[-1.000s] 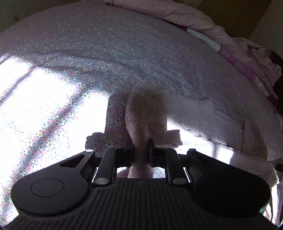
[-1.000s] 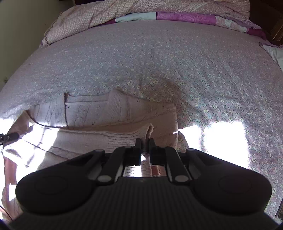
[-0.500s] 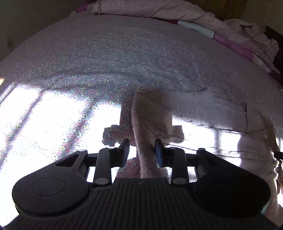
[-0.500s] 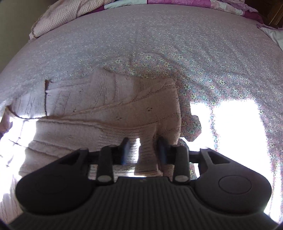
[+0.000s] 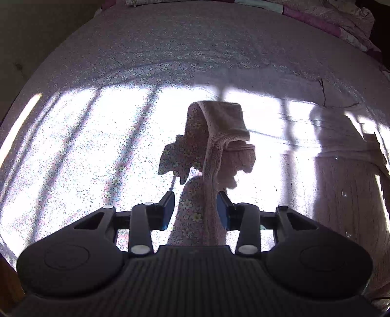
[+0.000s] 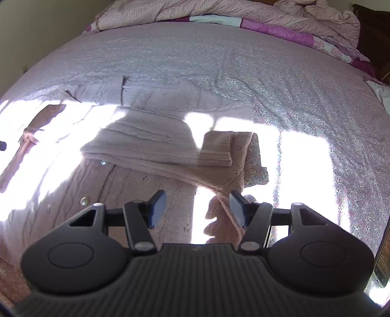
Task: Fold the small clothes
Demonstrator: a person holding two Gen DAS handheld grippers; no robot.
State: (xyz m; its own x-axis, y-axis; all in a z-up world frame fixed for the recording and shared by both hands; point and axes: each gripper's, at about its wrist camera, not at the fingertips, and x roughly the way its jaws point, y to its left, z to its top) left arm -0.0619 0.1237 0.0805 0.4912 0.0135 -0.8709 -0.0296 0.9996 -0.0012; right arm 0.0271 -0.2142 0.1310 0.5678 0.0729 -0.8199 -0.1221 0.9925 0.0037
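A pale pink knit cardigan (image 6: pixel 146 146) with small buttons lies on the flowered bedsheet (image 6: pixel 219 61), one sleeve folded across its body. My right gripper (image 6: pixel 197 195) hangs over its right edge. Its jaws are opening, and a scalloped knit edge (image 6: pixel 219 212) lies loose beside the right pad. In the left wrist view the cardigan body (image 5: pixel 341 185) is at the right. A bunched sleeve end (image 5: pixel 226 126) rises in the middle. My left gripper (image 5: pixel 195 197) has its jaws opening, with a strip of that knit between them, clear of the left pad.
Hard sunlight bleaches broad patches of the sheet (image 5: pixel 85 146) and hides detail there. A crumpled checked quilt (image 6: pixel 243 12) with purple patches is heaped at the head of the bed. A pale wall (image 6: pixel 36 24) stands left, dark wooden furniture (image 6: pixel 373 29) at the far right.
Both grippers were shut on the knit a second ago and now have their jaws apart. Both have drawn back from the cardigan, the left one also rising, and the cloth has sagged.
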